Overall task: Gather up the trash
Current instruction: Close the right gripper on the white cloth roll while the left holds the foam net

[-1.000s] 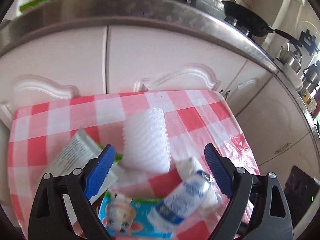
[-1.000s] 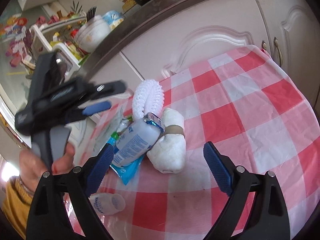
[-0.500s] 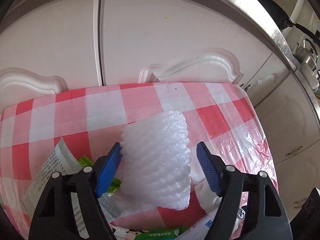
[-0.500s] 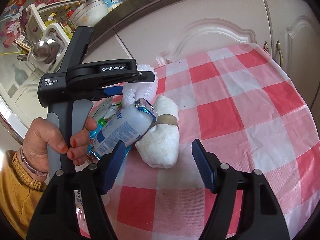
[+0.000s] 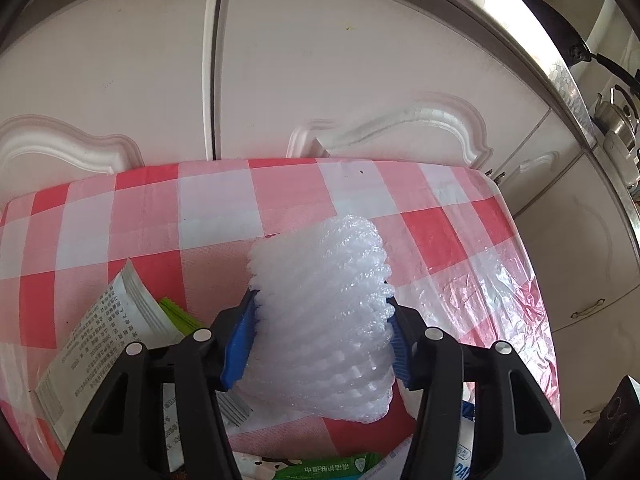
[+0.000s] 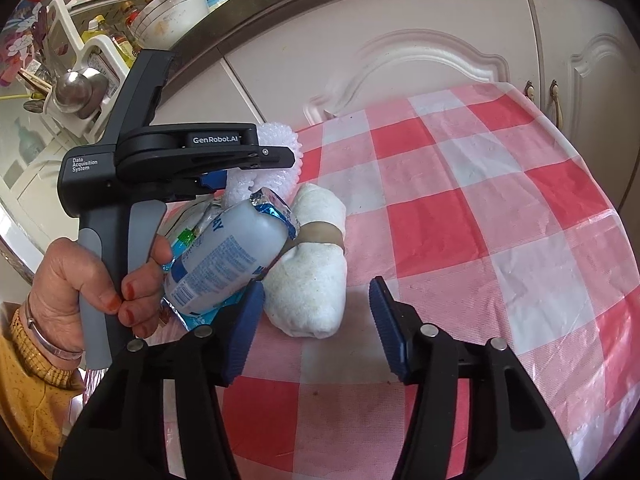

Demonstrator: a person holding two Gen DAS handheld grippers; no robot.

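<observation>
Now one foam net [image 5: 320, 320], one bottle [image 6: 228, 260], two wrappers [image 5: 116, 344].

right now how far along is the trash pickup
Nothing looks collected yet. In hand: the left gripper has just closed on the white foam net sleeve; the right gripper, also closing, brackets the banded white roll without pressing it. Left: plastic bottle, wrappers.

Soft, even daylight fills both views, bright and without hard shadows. The plastic-covered checked tablecloth [image 6: 500, 208] shows pale glare patches, and the metal counter edge [image 5: 532, 36] gleams. Fisheye bending curves straight lines, dark vignetting rounds the corners, and focus stays sharp throughout.
</observation>
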